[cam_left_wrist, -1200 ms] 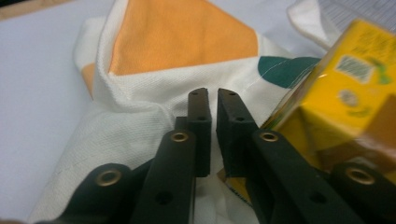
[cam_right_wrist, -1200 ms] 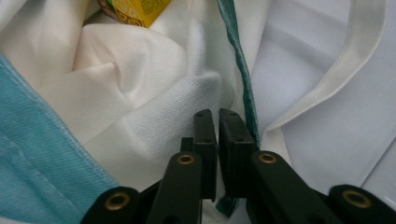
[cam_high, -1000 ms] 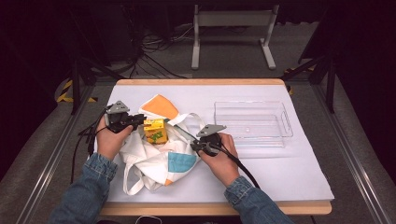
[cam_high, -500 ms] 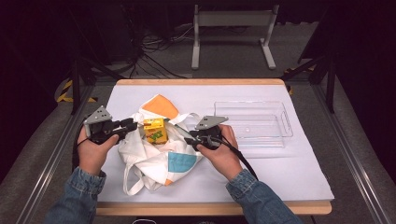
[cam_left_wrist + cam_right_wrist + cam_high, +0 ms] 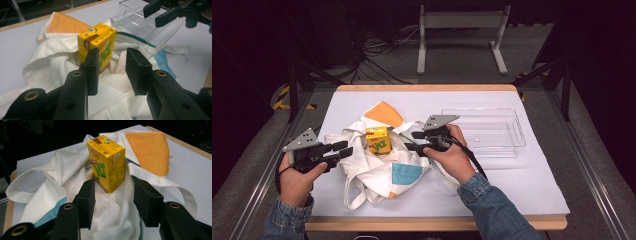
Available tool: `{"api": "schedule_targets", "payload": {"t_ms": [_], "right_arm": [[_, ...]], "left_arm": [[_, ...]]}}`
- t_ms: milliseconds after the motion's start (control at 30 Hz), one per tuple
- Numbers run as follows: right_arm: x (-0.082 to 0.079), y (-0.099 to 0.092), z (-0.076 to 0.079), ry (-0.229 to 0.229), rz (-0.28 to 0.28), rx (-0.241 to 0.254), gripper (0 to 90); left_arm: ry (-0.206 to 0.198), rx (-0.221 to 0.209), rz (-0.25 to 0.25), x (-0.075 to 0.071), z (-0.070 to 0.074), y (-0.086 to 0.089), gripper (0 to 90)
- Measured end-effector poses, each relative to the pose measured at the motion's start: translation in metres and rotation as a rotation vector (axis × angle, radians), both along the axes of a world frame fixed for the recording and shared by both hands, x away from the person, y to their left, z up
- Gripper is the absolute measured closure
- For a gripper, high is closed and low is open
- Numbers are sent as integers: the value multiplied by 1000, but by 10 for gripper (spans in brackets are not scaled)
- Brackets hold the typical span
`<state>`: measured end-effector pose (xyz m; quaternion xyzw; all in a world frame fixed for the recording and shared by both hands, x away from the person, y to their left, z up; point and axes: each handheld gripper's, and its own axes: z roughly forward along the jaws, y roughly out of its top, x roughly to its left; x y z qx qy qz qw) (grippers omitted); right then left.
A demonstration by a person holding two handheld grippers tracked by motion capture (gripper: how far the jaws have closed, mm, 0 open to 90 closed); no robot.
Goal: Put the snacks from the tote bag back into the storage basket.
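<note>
Juice carton (image 5: 378,139) stands upright on the white bag (image 5: 377,172), between the spread, empty left gripper (image 5: 343,149) and right gripper (image 5: 410,140)

A: Carton?

B: Small yellow drink carton (image 5: 378,140) with green lettering, upright on the crumpled tote bag, a bit left of the bench middle. Top flap folded flat. Free of both sets of jaws.

A: Bag?

B: White cloth tote bag (image 5: 372,165) with an orange patch toward the far edge and a blue patch toward the near edge. It lies bunched and flat, handles loose, one loop trailing toward the near-left corner.
</note>
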<state>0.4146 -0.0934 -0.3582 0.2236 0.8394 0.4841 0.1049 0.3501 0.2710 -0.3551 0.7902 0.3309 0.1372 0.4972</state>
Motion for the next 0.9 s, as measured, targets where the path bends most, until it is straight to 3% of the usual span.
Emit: {"api": "schedule_targets", "payload": {"t_ms": [267, 433, 700, 900], "right_arm": [[11, 6, 3, 7, 49, -8, 466], [22, 17, 4, 15, 84, 12, 406], [38, 42, 1, 19, 118, 23, 311], [46, 56, -4, 13, 146, -10, 241]], "left_arm": [[17, -20, -14, -9, 2, 7, 613], [17, -9, -15, -11, 2, 11, 601], [24, -27, -16, -14, 3, 13, 595], [27, -20, -21, -14, 3, 12, 590]]}}
